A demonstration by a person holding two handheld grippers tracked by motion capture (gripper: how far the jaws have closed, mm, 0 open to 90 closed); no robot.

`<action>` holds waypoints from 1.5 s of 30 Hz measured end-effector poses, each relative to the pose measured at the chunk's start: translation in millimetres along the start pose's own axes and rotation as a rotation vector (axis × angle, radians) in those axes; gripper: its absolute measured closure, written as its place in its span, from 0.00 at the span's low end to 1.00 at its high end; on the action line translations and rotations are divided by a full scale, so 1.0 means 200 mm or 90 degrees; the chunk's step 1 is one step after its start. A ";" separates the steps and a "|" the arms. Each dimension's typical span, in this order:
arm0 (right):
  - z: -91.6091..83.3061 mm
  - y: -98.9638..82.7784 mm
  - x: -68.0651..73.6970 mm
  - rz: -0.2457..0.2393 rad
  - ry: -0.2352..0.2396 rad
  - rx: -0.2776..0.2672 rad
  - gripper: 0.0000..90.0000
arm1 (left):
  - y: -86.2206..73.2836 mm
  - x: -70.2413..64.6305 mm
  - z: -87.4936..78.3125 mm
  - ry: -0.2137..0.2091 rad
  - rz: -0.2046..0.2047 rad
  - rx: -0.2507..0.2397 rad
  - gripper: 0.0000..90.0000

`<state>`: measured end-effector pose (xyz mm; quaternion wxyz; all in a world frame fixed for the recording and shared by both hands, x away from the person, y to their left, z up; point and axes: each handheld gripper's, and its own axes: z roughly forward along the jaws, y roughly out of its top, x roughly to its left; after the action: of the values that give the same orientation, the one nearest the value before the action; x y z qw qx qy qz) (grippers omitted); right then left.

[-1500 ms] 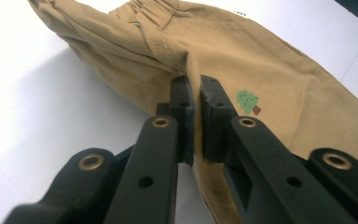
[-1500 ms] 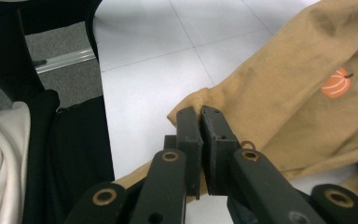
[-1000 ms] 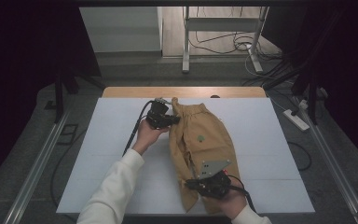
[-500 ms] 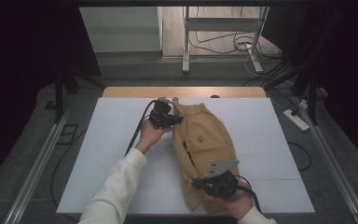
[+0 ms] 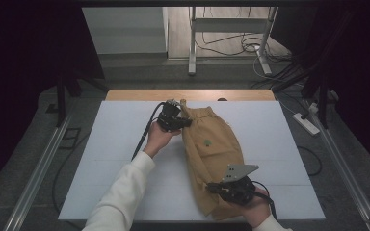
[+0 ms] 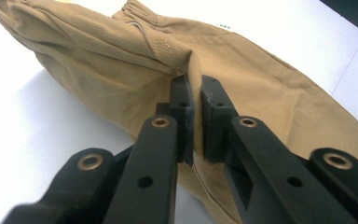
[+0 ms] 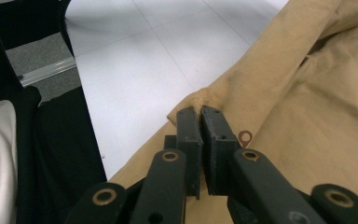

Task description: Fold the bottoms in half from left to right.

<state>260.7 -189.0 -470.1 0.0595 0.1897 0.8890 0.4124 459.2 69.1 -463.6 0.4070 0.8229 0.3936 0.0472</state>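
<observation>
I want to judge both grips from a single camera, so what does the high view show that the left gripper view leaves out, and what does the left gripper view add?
High view alone: the whole tan garment lying on the white table, the right gripper shut on its near end, and both forearms coming in from below.

Left gripper view alone: a thin ridge of fabric pinched between the black pads, with an elastic gathered edge beyond.

Both: the left gripper shut on the garment's far end, over the white tabletop.
</observation>
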 end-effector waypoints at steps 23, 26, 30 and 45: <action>-0.10 -0.07 -0.02 0.026 -0.031 -0.011 0.96 | 0.06 -0.06 0.09 -0.015 0.014 0.001 0.93; -0.11 -0.07 -0.03 0.029 -0.034 -0.012 0.96 | 0.07 -0.07 0.09 -0.019 0.016 0.001 0.93; -0.13 -0.09 -0.03 0.033 -0.039 -0.015 0.96 | 0.09 -0.08 0.11 -0.018 0.021 0.004 0.93; -0.19 -0.14 -0.06 0.050 -0.062 -0.015 0.96 | 0.13 -0.13 0.19 -0.024 0.030 0.008 0.93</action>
<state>253.4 -235.9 -467.2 0.0887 0.2433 0.8721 0.4152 471.6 18.6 -464.0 0.4077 0.8353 0.3668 0.0387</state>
